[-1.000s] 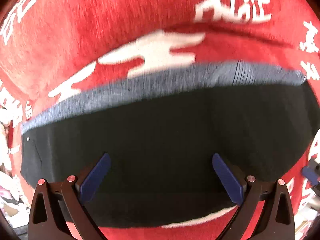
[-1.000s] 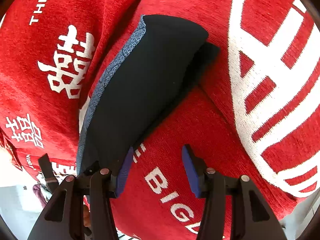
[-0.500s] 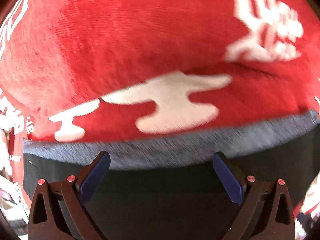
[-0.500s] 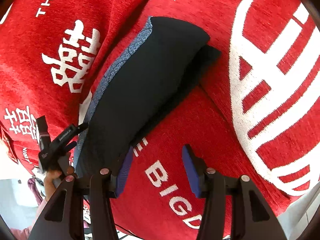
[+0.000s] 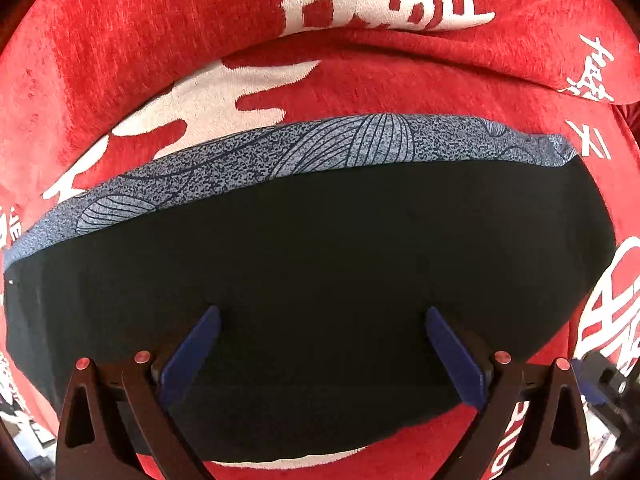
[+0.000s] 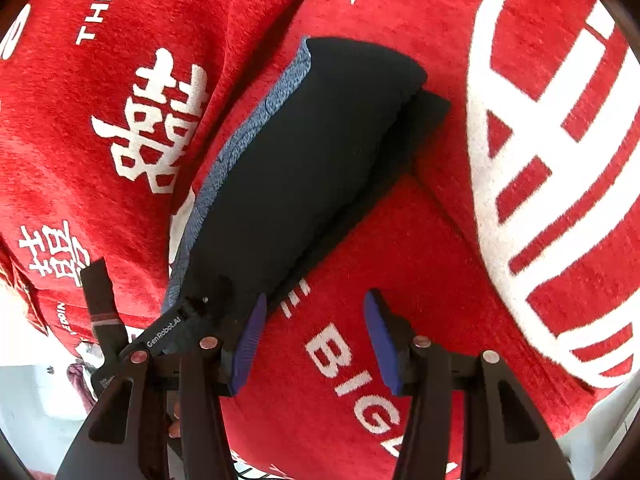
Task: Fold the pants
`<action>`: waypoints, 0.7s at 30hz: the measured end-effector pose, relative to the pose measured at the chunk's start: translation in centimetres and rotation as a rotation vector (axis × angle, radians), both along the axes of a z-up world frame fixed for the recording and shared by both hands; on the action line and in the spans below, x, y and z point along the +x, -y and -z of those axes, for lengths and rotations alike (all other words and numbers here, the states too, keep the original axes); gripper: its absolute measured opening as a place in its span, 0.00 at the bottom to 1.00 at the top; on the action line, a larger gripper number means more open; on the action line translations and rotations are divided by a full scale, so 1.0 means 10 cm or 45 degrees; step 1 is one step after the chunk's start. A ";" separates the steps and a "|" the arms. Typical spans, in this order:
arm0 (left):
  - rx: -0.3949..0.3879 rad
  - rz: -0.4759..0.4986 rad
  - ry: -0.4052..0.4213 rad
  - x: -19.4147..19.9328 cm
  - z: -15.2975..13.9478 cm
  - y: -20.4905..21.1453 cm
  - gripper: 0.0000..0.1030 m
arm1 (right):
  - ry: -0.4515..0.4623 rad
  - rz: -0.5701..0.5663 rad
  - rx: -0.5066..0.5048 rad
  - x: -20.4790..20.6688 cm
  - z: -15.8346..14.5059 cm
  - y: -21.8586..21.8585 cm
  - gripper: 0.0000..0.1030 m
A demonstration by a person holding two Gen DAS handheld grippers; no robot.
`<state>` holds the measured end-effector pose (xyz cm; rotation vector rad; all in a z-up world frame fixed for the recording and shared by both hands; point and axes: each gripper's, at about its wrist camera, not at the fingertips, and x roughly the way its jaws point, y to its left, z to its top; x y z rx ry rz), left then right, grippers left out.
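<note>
The pants (image 5: 320,264) lie folded into a long black bundle with a blue-grey patterned band (image 5: 304,152) along the far edge, on a red cloth. They also show in the right wrist view (image 6: 304,168), running away to the upper right. My left gripper (image 5: 320,344) is open over the black fabric, holding nothing. My right gripper (image 6: 312,340) is open over the red cloth just right of the bundle's near end, holding nothing. The left gripper's body (image 6: 168,328) shows at the bundle's near left end in the right wrist view.
The red cloth (image 6: 400,280) with large white characters and letters covers the whole surface and has creases (image 5: 400,40) behind the pants. Its edge drops off at the lower left (image 6: 40,340) and lower right (image 6: 600,420) of the right wrist view.
My left gripper swung away past the band's edge, then came back over the black fabric. My right gripper has barely moved. The pants lie as before.
</note>
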<state>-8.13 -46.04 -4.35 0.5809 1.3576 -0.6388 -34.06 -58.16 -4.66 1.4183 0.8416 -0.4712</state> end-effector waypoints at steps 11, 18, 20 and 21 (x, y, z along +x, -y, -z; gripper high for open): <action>-0.007 0.004 0.051 -0.12 0.03 -0.05 1.00 | -0.006 0.208 -0.058 -0.14 0.09 0.38 0.54; 0.011 -0.001 0.058 -0.10 0.01 -0.06 1.00 | -0.040 0.301 -0.026 -0.10 0.19 0.67 0.06; 0.006 0.003 0.062 -0.13 0.03 -0.02 1.00 | -0.066 0.277 -0.054 -0.11 0.18 0.65 0.06; 0.004 0.005 0.063 -0.13 0.03 -0.01 1.00 | -0.087 0.271 -0.058 -0.13 0.20 0.63 0.06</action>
